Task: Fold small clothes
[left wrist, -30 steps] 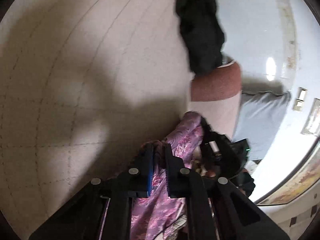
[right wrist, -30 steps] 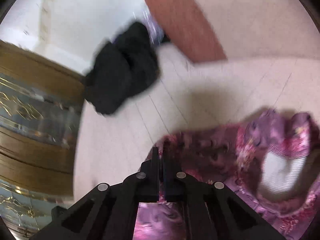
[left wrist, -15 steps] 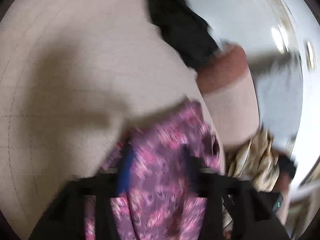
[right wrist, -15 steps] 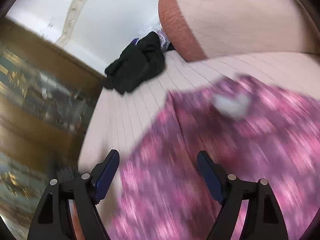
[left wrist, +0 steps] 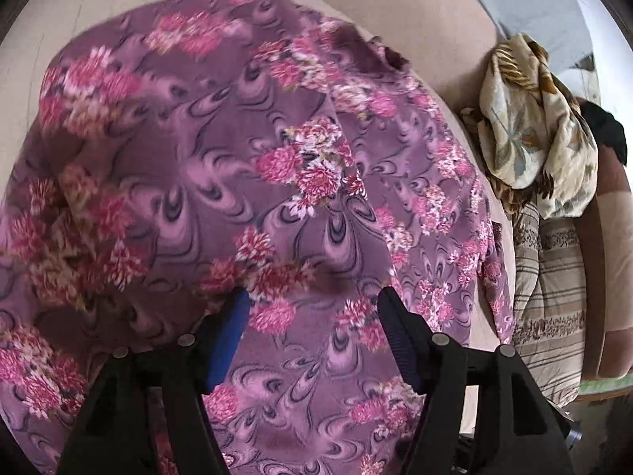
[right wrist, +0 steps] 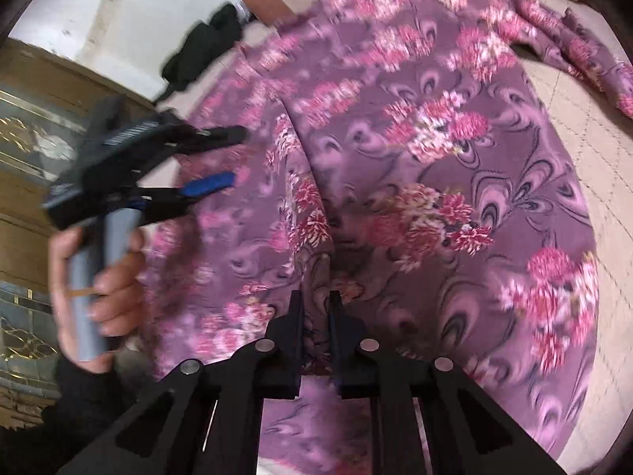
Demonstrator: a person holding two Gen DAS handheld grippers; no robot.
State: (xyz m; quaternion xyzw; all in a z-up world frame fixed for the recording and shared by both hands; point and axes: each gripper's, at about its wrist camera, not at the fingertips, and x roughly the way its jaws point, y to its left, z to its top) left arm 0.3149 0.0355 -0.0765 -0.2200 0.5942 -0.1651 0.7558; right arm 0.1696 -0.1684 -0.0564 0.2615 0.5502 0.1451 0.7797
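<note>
- Purple floral garment (left wrist: 245, 166) spreads over the pale quilted surface (right wrist: 593, 126); it fills the space ahead of both sets of jaws
- Left gripper (left wrist: 312, 312): jaws wide apart above the cloth, nothing between them; only its view shows the cream patterned cloth (left wrist: 534, 138) bundled right of the jaws
- Right gripper (right wrist: 316, 308): jaws nearly together, pinching a fold; only its view shows a black garment (right wrist: 205, 47) far ahead-left

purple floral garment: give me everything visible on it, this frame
The purple floral garment is soft thin-looking fabric, mauve with swirls and pink flower clusters. It lies spread and wrinkled over the beige quilted bed, one sleeve trailing out sideways. The right gripper is shut on a fold near its edge. The left gripper hangs open above it, gripping nothing. Seams and collar are too blurred to tell.
</note>
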